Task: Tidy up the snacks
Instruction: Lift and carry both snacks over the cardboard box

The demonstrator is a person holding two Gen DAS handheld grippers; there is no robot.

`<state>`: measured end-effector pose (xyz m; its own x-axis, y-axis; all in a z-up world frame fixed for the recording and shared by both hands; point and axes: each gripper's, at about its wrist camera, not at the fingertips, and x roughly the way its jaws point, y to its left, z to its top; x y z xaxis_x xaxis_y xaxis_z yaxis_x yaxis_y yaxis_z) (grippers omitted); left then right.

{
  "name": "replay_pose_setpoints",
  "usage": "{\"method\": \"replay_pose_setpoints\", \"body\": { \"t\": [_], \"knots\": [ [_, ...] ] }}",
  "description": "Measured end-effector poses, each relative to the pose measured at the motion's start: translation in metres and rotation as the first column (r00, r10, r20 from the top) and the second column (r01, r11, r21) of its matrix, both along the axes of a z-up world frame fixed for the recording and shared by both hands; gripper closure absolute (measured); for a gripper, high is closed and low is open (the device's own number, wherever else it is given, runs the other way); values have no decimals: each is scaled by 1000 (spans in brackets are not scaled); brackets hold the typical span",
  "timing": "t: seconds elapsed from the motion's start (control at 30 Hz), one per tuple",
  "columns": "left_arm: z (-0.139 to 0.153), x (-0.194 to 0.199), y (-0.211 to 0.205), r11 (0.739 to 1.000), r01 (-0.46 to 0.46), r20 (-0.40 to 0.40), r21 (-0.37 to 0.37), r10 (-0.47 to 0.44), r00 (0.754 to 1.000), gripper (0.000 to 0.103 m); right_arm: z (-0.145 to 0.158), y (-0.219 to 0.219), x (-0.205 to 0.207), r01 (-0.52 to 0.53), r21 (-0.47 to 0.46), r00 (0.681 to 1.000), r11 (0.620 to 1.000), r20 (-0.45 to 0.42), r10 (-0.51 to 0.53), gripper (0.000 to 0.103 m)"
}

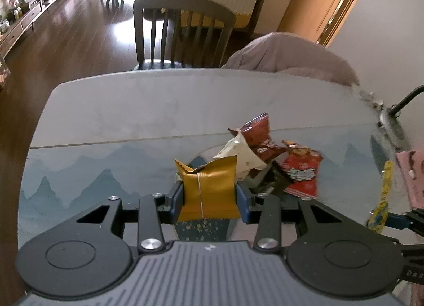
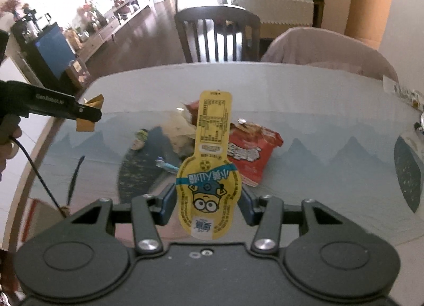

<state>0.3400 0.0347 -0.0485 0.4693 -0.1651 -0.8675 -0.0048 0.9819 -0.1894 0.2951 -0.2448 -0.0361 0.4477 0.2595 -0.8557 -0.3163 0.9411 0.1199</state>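
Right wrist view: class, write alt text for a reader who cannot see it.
The right hand-held gripper holds a yellow paddle-shaped snack packet upright above a grey table. Behind it lie a red snack bag and other wrappers; at left, the left hand-held gripper grips a gold packet.

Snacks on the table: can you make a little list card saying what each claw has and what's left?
left claw: shut on gold packet
right claw: shut on yellow cartoon packet
pile on table: red bag, white packet, dark red packet
table: grey, with blue mountain picture
behind table: dark wooden chair
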Motion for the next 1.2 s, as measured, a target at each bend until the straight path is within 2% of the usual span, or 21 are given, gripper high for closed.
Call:
{"method": "replay_pose_setpoints", "body": {
  "t": [0.17,0.27,0.37,0.57,0.93,1.2],
  "knots": [
    [35,-33,8,1000,9,65,-8,-8,998,62,23,12,-21,-16,17,999,1000,33,16,54],
    [55,-52,12,1000,6,98,12,-7,995,62,35,19,-34,-27,30,998,999,52,26,54],
    [68,-70,12,998,12,91,55,-17,996,62,42,25,-45,-41,48,998,998,56,38,54],
    [77,-107,17,995,43,72,86,-49,996,62,47,39,-67,-68,52,996,996,54,66,54],
    [59,-170,16,980,142,-26,138,-140,990,62,30,64,-114,-114,34,993,993,-30,115,54],
    [16,-204,8,969,209,-125,129,-193,973,62,3,80,-140,-143,23,983,989,-116,145,54]
  ]
}}
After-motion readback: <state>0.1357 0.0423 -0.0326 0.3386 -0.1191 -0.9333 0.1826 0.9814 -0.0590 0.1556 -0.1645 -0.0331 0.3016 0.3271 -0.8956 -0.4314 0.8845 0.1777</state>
